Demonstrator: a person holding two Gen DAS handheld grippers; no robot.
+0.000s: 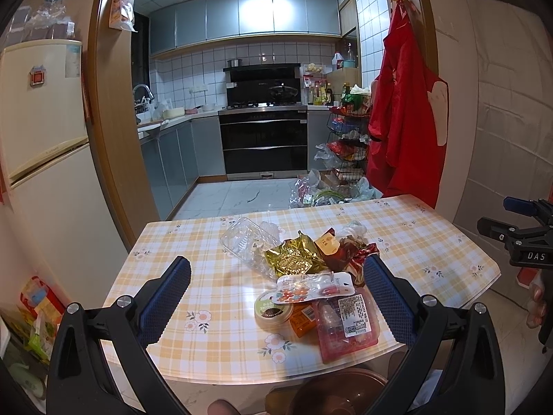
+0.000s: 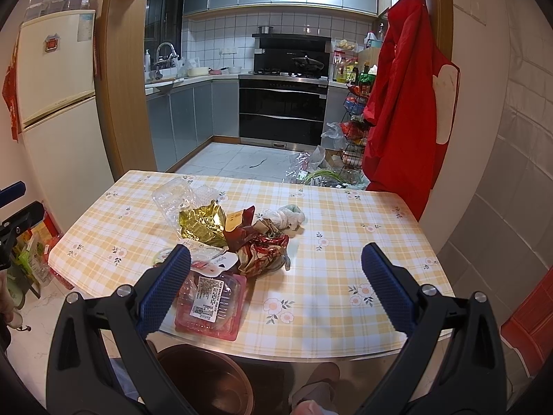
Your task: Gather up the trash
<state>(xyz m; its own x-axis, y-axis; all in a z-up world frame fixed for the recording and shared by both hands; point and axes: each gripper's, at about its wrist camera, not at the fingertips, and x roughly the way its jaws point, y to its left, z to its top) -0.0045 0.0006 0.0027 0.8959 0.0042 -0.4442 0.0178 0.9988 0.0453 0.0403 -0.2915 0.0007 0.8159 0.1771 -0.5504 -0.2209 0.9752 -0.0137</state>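
Observation:
A heap of trash lies on the checked table (image 1: 214, 297): a clear plastic clamshell (image 1: 247, 240), a gold foil wrapper (image 1: 293, 256), a red crumpled wrapper (image 1: 352, 254), a pink labelled tray (image 1: 349, 325), a round green-rimmed lid (image 1: 273, 309) and a white wad (image 2: 287, 218). My left gripper (image 1: 276, 297) is open above the table's near edge, empty, with the pink tray between its fingers. My right gripper (image 2: 276, 283) is open and empty, to the right of the pink tray (image 2: 211, 302). The gold wrapper (image 2: 204, 224) and red wrapper (image 2: 264, 250) lie ahead of it.
A brown round bin (image 2: 207, 380) stands on the floor under the table's near edge. A red apron (image 2: 404, 103) hangs on the right door frame. A fridge (image 1: 45, 145) stands at the left. Bags and a wire rack (image 1: 349, 152) crowd the kitchen floor beyond.

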